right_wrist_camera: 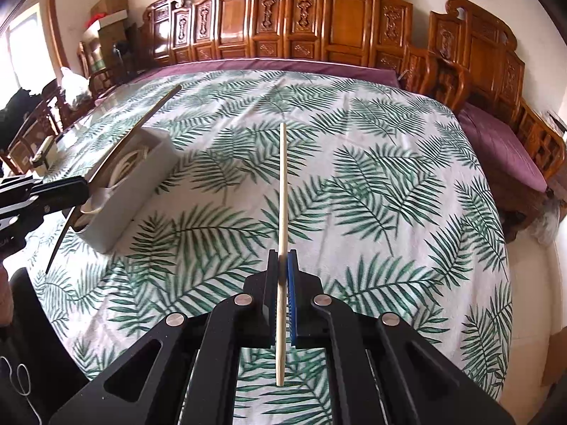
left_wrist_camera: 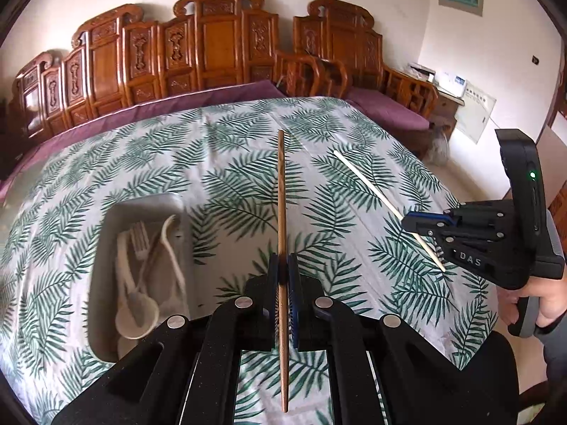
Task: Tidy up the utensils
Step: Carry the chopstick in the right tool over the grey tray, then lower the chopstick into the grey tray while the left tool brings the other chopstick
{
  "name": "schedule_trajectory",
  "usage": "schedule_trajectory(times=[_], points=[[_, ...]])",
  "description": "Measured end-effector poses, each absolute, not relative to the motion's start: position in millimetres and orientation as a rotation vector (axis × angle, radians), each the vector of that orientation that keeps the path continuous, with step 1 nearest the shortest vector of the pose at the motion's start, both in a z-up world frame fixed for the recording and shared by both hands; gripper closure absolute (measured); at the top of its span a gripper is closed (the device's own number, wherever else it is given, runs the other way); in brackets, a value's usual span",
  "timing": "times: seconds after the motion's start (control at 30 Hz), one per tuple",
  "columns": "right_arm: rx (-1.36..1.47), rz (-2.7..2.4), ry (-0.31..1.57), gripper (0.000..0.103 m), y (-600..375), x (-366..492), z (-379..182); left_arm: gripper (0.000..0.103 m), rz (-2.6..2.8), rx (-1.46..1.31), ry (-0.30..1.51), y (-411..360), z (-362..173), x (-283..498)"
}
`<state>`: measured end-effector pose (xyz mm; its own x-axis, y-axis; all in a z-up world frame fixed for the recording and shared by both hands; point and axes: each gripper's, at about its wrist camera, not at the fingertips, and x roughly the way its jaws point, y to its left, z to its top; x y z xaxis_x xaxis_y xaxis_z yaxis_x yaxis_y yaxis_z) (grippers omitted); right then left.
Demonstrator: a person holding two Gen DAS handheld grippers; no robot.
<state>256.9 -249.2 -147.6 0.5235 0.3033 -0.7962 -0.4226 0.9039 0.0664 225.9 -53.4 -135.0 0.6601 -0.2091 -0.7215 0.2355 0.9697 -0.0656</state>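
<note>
Two black grippers fill the near edge of the views, one per hand, each with a blue-padded finger. Left gripper point(left_wrist_camera: 283, 276) has its jaws pinched narrow on one brown wooden chopstick point(left_wrist_camera: 281, 194), a thin round rod that runs straight away from the camera, its near end poking out behind the pads. Right gripper point(right_wrist_camera: 282, 272) is likewise clamped on one pale chopstick point(right_wrist_camera: 282, 184), light bamboo in colour, smooth and slender; in the left wrist view it appears at the right, held by a hand point(left_wrist_camera: 542, 304) on the grip.

One white rectangular tray point(left_wrist_camera: 106, 248) with rounded corners sits on the tablecloth point(left_wrist_camera: 219, 163) to the left of both chopsticks, apart from them. Its contents are blurred: at least one white fork point(left_wrist_camera: 139, 239) and one white spoon point(left_wrist_camera: 136, 313) of plastic look, with more pale pieces I cannot count.

White cloth printed with green fern leaves covers the table. Beyond its far edge stands carved reddish wooden seating point(left_wrist_camera: 212, 42) with purple cushions point(left_wrist_camera: 386, 108).
</note>
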Motion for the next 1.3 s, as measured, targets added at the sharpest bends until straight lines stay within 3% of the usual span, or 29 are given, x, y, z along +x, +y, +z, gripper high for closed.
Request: schedule_trajectory(times=[0.8,1.3], points=[[-0.159,0.587,0.9,0.097,-145,240,-132,0.099,-0.085,0.004,0.852,61,-149,249],[-0.166,0.612,0.93,0.097,-118,238,-142,0.099,-0.086,-0.015,0.893,80,-172,283]])
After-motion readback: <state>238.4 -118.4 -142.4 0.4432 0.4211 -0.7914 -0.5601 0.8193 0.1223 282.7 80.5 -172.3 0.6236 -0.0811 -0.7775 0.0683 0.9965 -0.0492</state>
